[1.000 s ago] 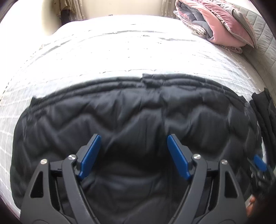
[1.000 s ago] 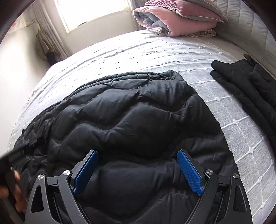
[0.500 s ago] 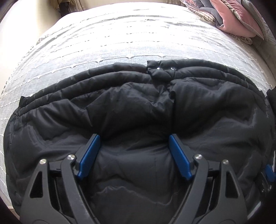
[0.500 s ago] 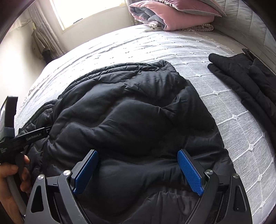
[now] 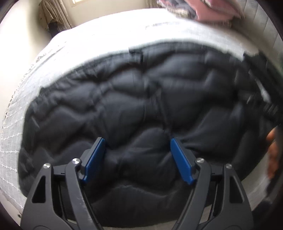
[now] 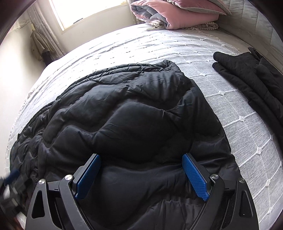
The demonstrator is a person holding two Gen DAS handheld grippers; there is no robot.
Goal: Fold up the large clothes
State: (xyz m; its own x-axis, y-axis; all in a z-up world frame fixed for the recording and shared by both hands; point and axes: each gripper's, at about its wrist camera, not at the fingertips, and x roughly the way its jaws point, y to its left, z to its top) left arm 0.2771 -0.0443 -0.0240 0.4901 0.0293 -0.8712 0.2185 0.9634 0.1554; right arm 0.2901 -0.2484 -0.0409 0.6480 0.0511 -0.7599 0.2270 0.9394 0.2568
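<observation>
A large black quilted puffer jacket (image 5: 134,109) lies spread flat on the white bed; it also shows in the right wrist view (image 6: 123,123). My left gripper (image 5: 137,159) is open with its blue pads just above the jacket's near part, holding nothing. My right gripper (image 6: 141,175) is open over the jacket's near right part, also empty. The left view is motion-blurred. The right gripper's body and the hand holding it show at the left view's right edge (image 5: 272,113). The left gripper shows blurred at the right view's lower left (image 6: 10,185).
The white quilted bedspread (image 6: 176,46) covers the bed. A second black garment (image 6: 254,77) lies to the right of the jacket. A folded pink and grey duvet (image 6: 176,16) sits at the head. A window and curtain stand at the far left wall (image 6: 40,40).
The left gripper has swung back and to the left, blurring its view, with more of the jacket's near hem visible. The right gripper has shifted only slightly. Both stay open.
</observation>
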